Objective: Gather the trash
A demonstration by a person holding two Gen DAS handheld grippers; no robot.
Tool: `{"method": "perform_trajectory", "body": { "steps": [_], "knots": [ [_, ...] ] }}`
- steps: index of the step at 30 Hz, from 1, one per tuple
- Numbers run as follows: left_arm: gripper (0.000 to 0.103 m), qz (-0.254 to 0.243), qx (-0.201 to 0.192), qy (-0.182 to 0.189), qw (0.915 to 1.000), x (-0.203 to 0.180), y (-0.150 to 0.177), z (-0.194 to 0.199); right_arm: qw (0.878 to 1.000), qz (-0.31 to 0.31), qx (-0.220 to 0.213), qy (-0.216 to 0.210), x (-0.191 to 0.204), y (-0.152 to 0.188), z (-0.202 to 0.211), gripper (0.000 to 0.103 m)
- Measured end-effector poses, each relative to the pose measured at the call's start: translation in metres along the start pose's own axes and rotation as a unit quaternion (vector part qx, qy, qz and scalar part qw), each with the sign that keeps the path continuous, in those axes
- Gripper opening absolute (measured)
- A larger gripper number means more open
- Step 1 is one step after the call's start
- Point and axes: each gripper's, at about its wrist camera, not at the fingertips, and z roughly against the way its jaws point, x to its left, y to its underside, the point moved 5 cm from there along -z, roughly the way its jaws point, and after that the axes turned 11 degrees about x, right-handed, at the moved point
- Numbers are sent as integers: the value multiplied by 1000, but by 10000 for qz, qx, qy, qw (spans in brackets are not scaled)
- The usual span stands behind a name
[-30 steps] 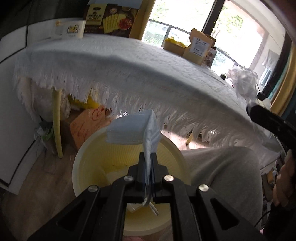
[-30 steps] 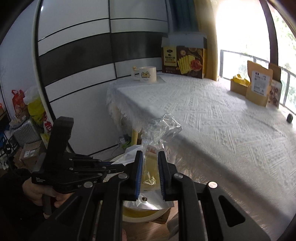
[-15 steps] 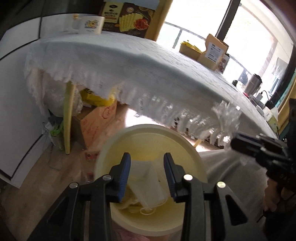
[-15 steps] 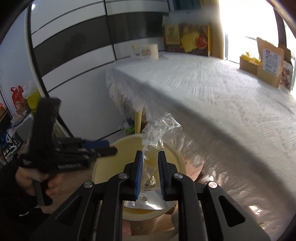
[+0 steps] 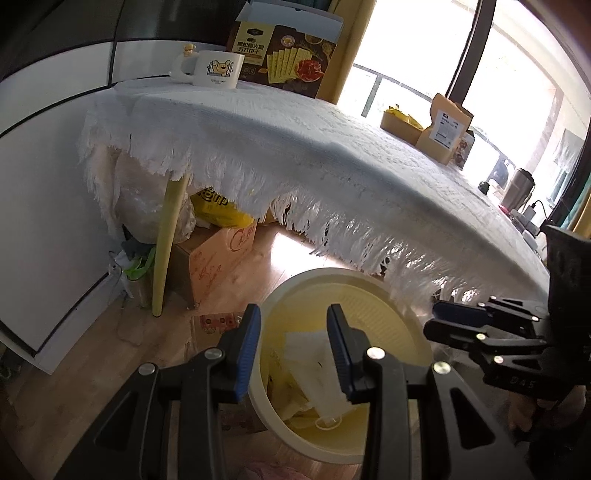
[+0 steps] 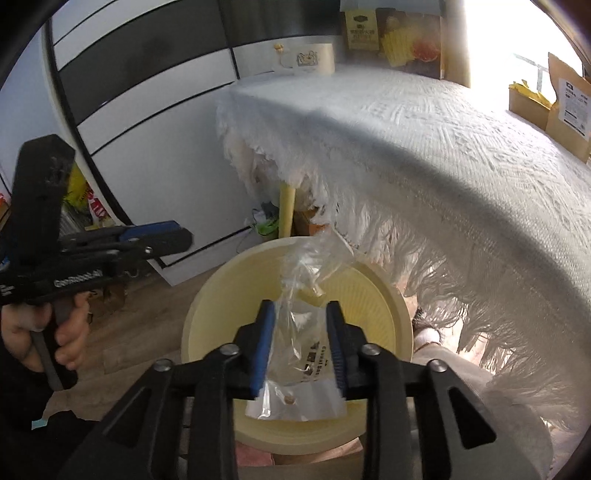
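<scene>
Since 1 s ago, both claws (image 5: pixel 293 345) (image 6: pixel 301 341) opened, mask (image 5: pixel 314 365) & plastic bag (image 6: pixel 299 354) dropped into bin (image 6: pixel 207 306).

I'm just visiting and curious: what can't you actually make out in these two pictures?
- Bottom of the yellow bin: in the left wrist view the left gripper covers it; in the right wrist view the clear plastic bag and right gripper do.
- Whether the bag touches the pads: unclear.
- Cracker box print, right wrist view: blurred, glare.
- Under the table: fringe hides it.

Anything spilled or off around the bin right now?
Nothing spilled. The clear plastic bag stands tall between the right gripper's just-opened jaws, its top above the yellow bin's rim, not settled in.
</scene>
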Motion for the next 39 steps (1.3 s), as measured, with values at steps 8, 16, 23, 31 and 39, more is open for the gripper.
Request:
{"method": "perform_trajectory", "body": {
  "steps": [8, 16, 23, 31, 39],
  "knots": [
    [37, -64, -122, 27, 9999, -8, 2, 13, 9999, -91, -43, 86, 3, 11, 11, 40],
    [37, -252, -243, 112, 9993, -26, 6, 30, 9997, -126, -117, 171, 2, 31, 34, 40],
    [37, -497, -358, 164, 9980, -55, 11, 45, 9990, -140, -307, 287, -3, 51, 69, 40],
    [37, -803, -446, 329, 9952, -95, 16, 59, 9968, -322, -602, 405, -12, 77, 110, 40],
    [41, -1107, -585, 405, 9913, -136, 20, 76, 9925, -502, -983, 524, -20, 100, 157, 40]
  ]
}}
